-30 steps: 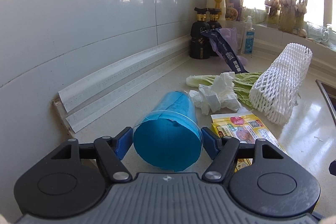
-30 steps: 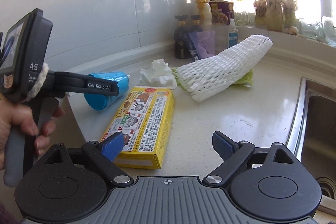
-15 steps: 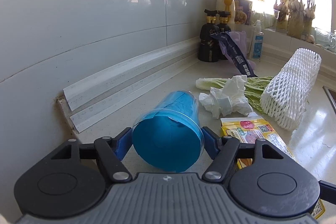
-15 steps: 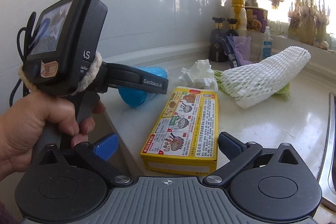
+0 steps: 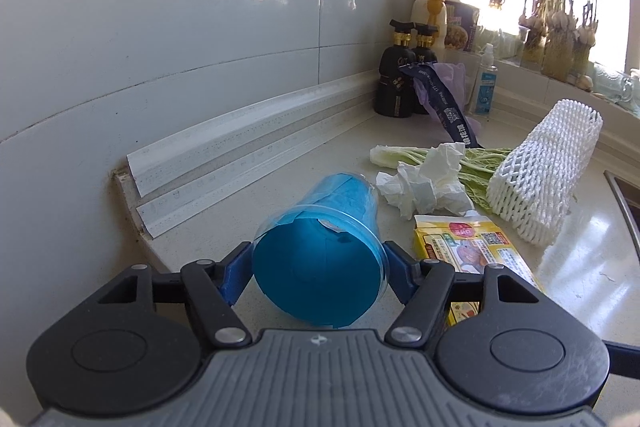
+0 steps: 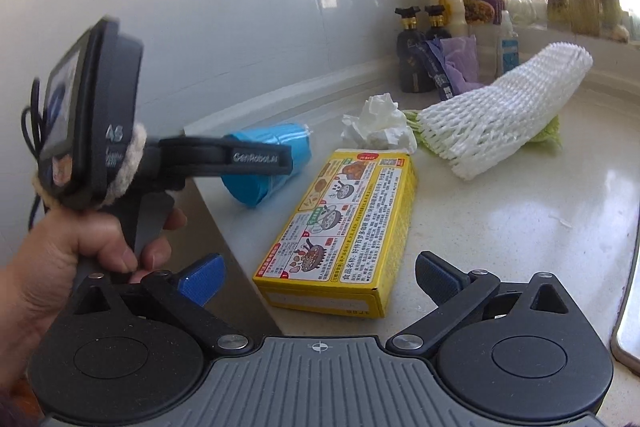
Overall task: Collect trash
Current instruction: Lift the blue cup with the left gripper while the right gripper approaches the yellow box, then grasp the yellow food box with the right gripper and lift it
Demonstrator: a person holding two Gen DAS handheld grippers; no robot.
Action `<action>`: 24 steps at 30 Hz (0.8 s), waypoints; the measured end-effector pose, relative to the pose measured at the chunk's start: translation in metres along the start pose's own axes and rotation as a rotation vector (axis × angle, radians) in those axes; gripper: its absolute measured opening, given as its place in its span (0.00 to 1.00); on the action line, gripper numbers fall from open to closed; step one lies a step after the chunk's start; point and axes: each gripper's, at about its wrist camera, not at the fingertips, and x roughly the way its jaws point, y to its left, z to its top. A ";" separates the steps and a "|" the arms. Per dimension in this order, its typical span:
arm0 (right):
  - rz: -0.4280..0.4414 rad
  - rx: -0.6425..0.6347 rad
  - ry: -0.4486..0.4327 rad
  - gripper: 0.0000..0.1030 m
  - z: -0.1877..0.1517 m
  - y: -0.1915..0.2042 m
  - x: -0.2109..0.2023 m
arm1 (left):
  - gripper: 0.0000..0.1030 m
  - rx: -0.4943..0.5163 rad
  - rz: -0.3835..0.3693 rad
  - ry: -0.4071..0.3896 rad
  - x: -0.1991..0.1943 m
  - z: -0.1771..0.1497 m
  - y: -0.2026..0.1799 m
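A blue cup (image 5: 320,219) lies on its side near the counter's left edge. My left gripper (image 5: 318,271) is shut on it, with a blue pad against each side. In the right wrist view the same cup (image 6: 264,183) shows behind the left gripper's finger (image 6: 256,159), which a hand (image 6: 80,255) holds. My right gripper (image 6: 318,277) is open wide. The near end of a yellow food box (image 6: 344,223) lies between its fingertips, and neither pad touches it. Beyond are a crumpled white tissue (image 6: 380,127), a white foam net sleeve (image 6: 500,123) and a green vegetable leaf (image 5: 472,167).
Dark bottles (image 5: 400,83), a purple bag and a spray bottle stand at the back by the tiled wall. A steel sink rim (image 6: 628,287) borders the counter on the right. The counter's front left corner drops off under the left gripper.
The right gripper has swung so the yellow box now sits centred between its fingers, and its jaws stand a little wider. The left gripper still has the blue cup.
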 end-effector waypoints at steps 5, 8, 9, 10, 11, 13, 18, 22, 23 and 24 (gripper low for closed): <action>0.092 0.213 0.036 0.99 0.015 -0.040 0.003 | 0.63 -0.014 -0.072 0.019 -0.023 -0.015 0.006; 0.111 0.301 0.054 0.98 0.017 -0.052 0.012 | 0.63 -0.040 -0.108 0.028 -0.033 -0.020 0.007; 0.136 0.344 0.068 0.95 0.017 -0.056 0.015 | 0.63 -0.048 -0.122 0.032 -0.035 -0.022 0.007; 0.163 0.372 0.068 0.94 0.016 -0.059 0.017 | 0.63 -0.052 -0.131 0.035 -0.036 -0.022 0.006; 0.179 0.400 0.073 0.91 0.016 -0.060 0.019 | 0.63 -0.048 -0.132 0.036 -0.037 -0.023 0.004; 0.206 0.448 0.092 0.85 0.016 -0.063 0.022 | 0.63 -0.030 -0.133 0.034 -0.038 -0.024 0.000; 0.269 0.551 0.093 0.68 0.014 -0.071 0.019 | 0.63 -0.002 -0.119 0.022 -0.036 -0.024 -0.007; 0.376 0.650 0.063 0.56 0.013 -0.083 0.012 | 0.63 -0.016 -0.144 0.029 -0.034 -0.023 -0.007; 0.407 0.683 0.069 0.51 0.013 -0.087 0.014 | 0.63 -0.015 -0.159 0.032 -0.034 -0.023 -0.009; 0.382 0.694 0.078 0.49 0.015 -0.089 0.016 | 0.63 -0.001 -0.150 0.032 -0.036 -0.024 -0.013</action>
